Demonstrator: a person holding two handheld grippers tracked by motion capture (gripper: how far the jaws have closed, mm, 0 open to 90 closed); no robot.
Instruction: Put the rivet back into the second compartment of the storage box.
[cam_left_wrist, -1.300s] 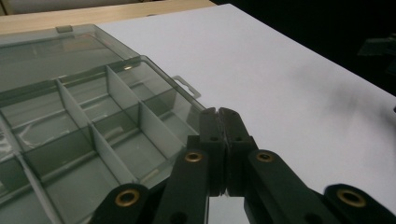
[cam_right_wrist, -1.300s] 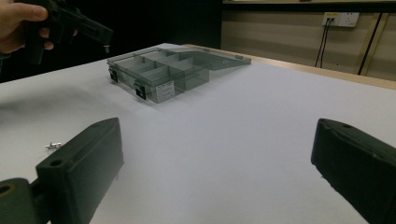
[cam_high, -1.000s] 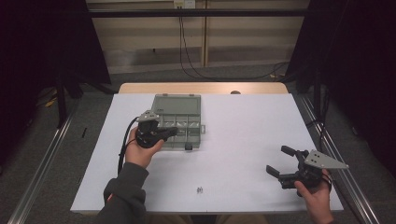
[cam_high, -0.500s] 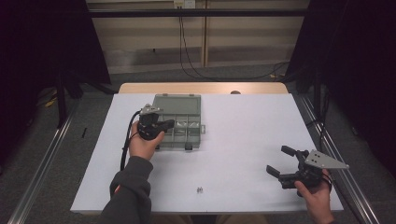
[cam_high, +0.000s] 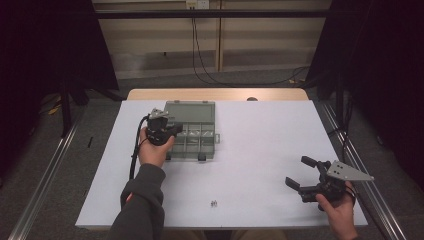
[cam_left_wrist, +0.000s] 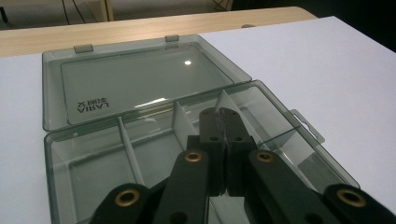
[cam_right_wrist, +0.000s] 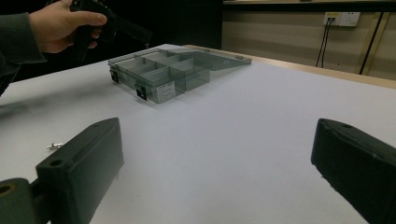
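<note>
— Smoky grey plastic, that compartment box (cam_high: 192, 131): it lies with its lid folded flat back, on the white table cover (cam_high: 260, 145), left of the middle and toward the far edge. What is the left gripper (cam_left_wrist: 219, 116) doing over it?

— It hangs above the box's near compartments, jaws pressed together. From its own view nothing shows between the tips, though something very small could hide there, so I'd not swear it is empty.

— And the right gripper (cam_high: 304, 173)?

— Well away from the box, near the front right corner of the cover, jaws wide apart around bare table.

— Which step, then?

— My guess is a small part being carried to a compartment, or the hand checking one. A tiny metal piece (cam_high: 214, 203) lies on the cover, in front of the box near the front edge.

— Next move?

— Lower the tips into one compartment without knocking a divider, then part them. After that, likely the metal piece.
</note>
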